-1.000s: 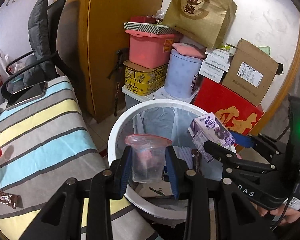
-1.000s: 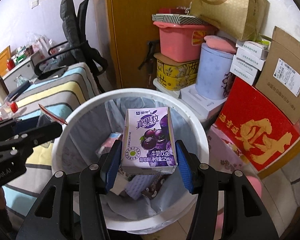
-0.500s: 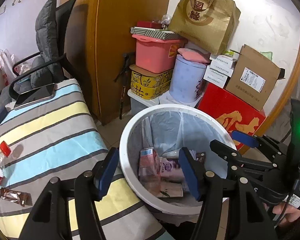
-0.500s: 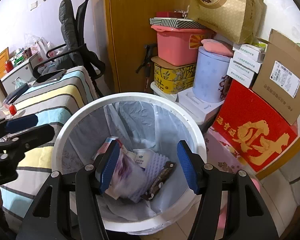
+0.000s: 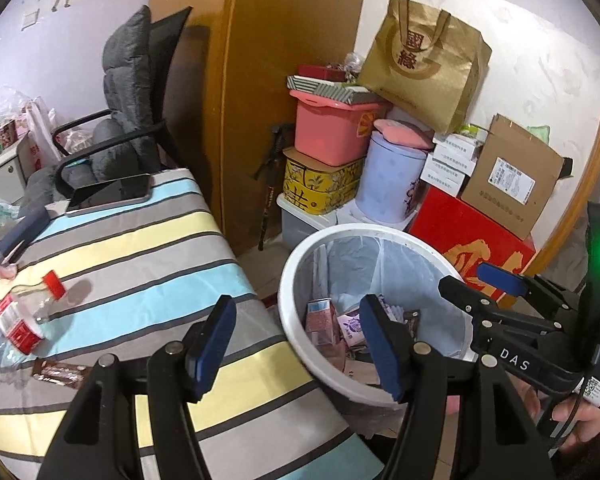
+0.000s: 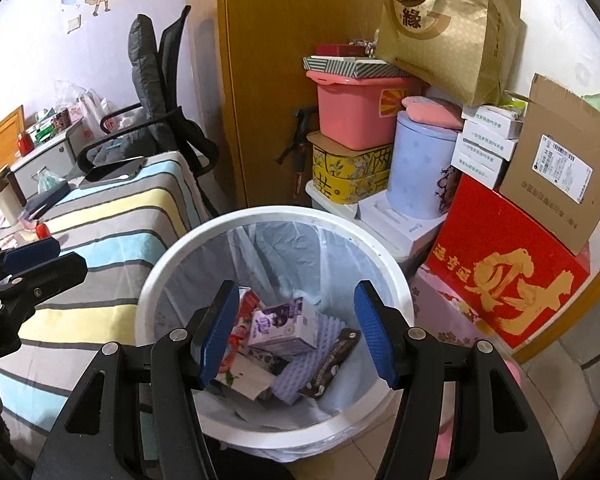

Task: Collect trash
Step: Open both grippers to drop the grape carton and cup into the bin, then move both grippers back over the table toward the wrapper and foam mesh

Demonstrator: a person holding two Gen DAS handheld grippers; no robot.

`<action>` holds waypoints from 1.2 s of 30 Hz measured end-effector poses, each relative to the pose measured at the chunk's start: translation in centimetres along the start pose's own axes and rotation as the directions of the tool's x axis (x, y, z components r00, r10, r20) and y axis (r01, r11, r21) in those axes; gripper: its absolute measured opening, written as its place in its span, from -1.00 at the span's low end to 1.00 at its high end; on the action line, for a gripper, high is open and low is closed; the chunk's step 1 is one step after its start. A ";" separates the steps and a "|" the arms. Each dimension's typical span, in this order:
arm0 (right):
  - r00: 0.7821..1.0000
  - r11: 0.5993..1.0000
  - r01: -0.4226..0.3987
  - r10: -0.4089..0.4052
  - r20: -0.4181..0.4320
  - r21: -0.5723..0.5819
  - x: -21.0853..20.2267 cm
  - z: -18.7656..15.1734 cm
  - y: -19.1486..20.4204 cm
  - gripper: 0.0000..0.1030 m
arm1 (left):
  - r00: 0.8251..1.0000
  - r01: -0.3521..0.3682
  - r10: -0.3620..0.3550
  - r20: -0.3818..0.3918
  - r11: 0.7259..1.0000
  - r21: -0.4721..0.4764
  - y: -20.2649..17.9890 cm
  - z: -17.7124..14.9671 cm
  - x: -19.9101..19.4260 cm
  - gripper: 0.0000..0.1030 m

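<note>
Both our grippers gape, holding nothing: right gripper [image 6: 296, 334] hangs low-centre over the white trash bin [image 6: 160, 276], inside its rim; left gripper [image 5: 298, 346] straddles the bin's left rim beside the striped table edge [image 5: 140, 264]. Purple milk carton [image 6: 284, 326] lies inside; plastic bottle [image 5: 24, 312] lies far left.

Partly hidden behind the left gripper's [image 5: 298, 346] blue pads: the pink carton [image 5: 320, 322] and purple milk carton [image 5: 350, 326] in the white trash bin [image 5: 300, 264], only slivers showing. Near wall of that bin [image 6: 260, 440] cut off by the right gripper [image 6: 296, 336] arms. Crushed water bottle [image 5: 18, 320] on the striped tablecloth [image 5: 120, 248] clipped by the frame's left edge. Brown snack wrapper [image 5: 58, 372] too small for its print to be read. Shipping label on the cardboard box [image 6: 562, 168] illegible. Desk clutter [image 6: 48, 120] far left blurred beyond telling.
</note>
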State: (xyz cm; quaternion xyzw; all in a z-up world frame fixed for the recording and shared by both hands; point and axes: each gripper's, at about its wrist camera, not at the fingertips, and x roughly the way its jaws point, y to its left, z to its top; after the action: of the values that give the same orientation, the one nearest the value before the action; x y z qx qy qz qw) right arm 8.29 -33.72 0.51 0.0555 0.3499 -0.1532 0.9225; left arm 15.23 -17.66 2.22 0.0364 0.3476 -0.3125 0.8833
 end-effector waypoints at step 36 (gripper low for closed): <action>0.972 0.961 -0.222 0.231 0.034 -0.167 -1.7 0.4 13.6 0.19 | 0.951 -0.268 0.289 0.112 0.948 -0.174 13.5 -4.9 -11.2 0.34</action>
State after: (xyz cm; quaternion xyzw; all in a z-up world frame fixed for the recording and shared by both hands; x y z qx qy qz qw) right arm 11.70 -20.51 1.88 0.0157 0.3279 -0.0190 0.9444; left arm 13.81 0.39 3.59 -0.0059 0.3016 -0.1577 0.9403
